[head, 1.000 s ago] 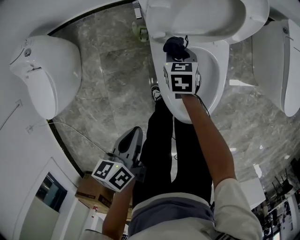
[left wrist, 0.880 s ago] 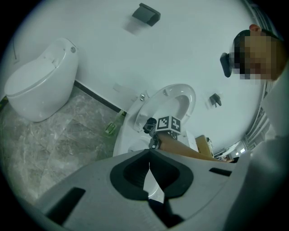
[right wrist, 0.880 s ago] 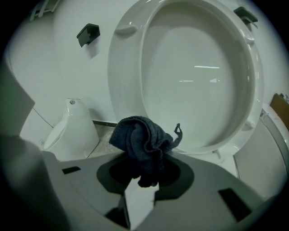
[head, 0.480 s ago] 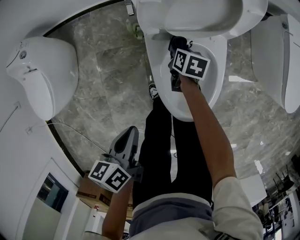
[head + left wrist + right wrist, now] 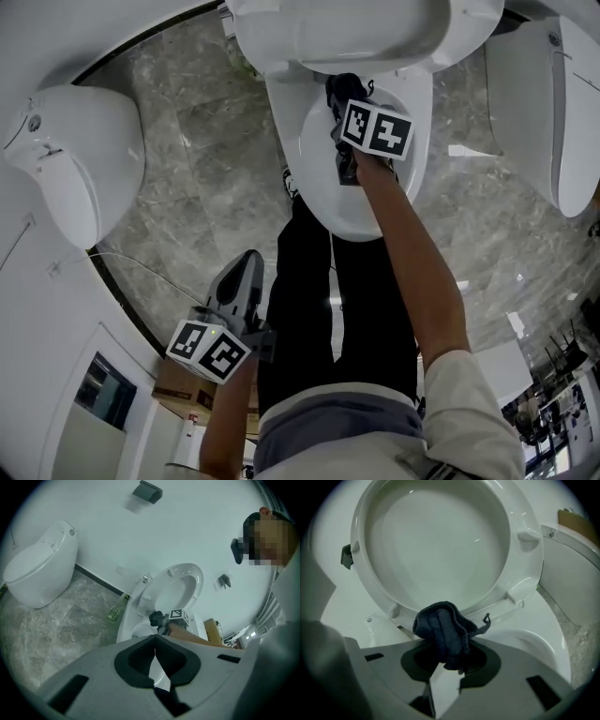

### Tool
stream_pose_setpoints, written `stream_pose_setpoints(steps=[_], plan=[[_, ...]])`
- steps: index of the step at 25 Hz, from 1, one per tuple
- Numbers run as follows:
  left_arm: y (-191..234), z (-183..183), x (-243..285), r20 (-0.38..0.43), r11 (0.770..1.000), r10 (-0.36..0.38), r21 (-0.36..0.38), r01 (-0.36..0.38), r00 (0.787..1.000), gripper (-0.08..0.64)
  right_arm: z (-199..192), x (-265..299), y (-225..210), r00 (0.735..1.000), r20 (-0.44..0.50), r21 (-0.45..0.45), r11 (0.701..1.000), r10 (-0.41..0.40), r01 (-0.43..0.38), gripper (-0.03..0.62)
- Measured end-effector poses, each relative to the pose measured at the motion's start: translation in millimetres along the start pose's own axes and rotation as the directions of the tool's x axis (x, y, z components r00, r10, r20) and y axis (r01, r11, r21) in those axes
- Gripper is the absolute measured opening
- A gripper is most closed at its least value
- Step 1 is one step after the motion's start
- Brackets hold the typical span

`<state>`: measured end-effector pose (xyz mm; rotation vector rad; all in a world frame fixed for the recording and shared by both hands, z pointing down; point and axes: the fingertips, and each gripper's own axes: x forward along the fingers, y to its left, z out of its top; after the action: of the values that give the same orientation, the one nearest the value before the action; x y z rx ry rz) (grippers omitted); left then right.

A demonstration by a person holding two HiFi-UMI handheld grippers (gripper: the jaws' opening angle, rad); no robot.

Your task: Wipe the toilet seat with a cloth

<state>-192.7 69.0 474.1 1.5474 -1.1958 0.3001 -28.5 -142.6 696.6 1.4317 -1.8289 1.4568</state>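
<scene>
The white toilet [image 5: 319,192] stands at the top centre of the head view with its seat [image 5: 375,42] raised. My right gripper [image 5: 345,101] reaches over the bowl by the hinge, shut on a bunched dark blue cloth [image 5: 343,86]. In the right gripper view the cloth [image 5: 445,632] sticks out of the right gripper [image 5: 449,657], just below the lower edge of the upright seat ring [image 5: 524,569]. Whether the cloth touches the seat is unclear. My left gripper [image 5: 246,270] hangs low at the left beside the person's leg, shut and holding nothing; the left gripper [image 5: 154,643] looks toward the toilet [image 5: 140,604].
A second toilet [image 5: 75,159] stands at the left and a third [image 5: 548,103] at the right, on a grey marble floor. The person's black trousers [image 5: 309,300] fill the centre. A cardboard box [image 5: 178,380] sits low at the left, and a small green bottle [image 5: 112,614] by the toilet's base.
My right gripper has rolled, its marker cube tipping sideways, and has moved in lower over the bowl with the cloth. The left gripper has stayed where it was.
</scene>
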Motion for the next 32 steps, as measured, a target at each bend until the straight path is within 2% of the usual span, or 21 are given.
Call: stream_pose_setpoints(steps=[7, 16, 26, 32], plan=[[-27.4, 3.8, 12.9, -0.005, 1.000, -0.020, 0.018, 0.020, 1.000, 0.009, 13.9, -23.1, -43.4, 0.999, -0.007, 0.041, 0.999, -0.036, 0.036, 0.095], [-64.9, 11.1, 28.9, -0.002, 0.998, -0.045, 0.046, 0.045, 0.999, 0.009, 41.8, -50.5, -76.9, 0.998, 0.000, 0.057, 0.997, -0.055, 0.055, 0.095], [-96.5, 34.1, 34.7, 0.038, 0.995, -0.075, 0.066, 0.073, 0.996, 0.009, 76.2, -82.1, -89.9, 0.997, -0.010, 0.010, 0.997, -0.078, 0.078, 0.095], [-116.7, 37.4, 31.4, 0.041, 0.992, -0.101, 0.078, 0.098, 0.994, 0.009, 108.0, -113.3, -90.1, 0.995, -0.001, -0.054, 0.993, -0.101, 0.101, 0.095]])
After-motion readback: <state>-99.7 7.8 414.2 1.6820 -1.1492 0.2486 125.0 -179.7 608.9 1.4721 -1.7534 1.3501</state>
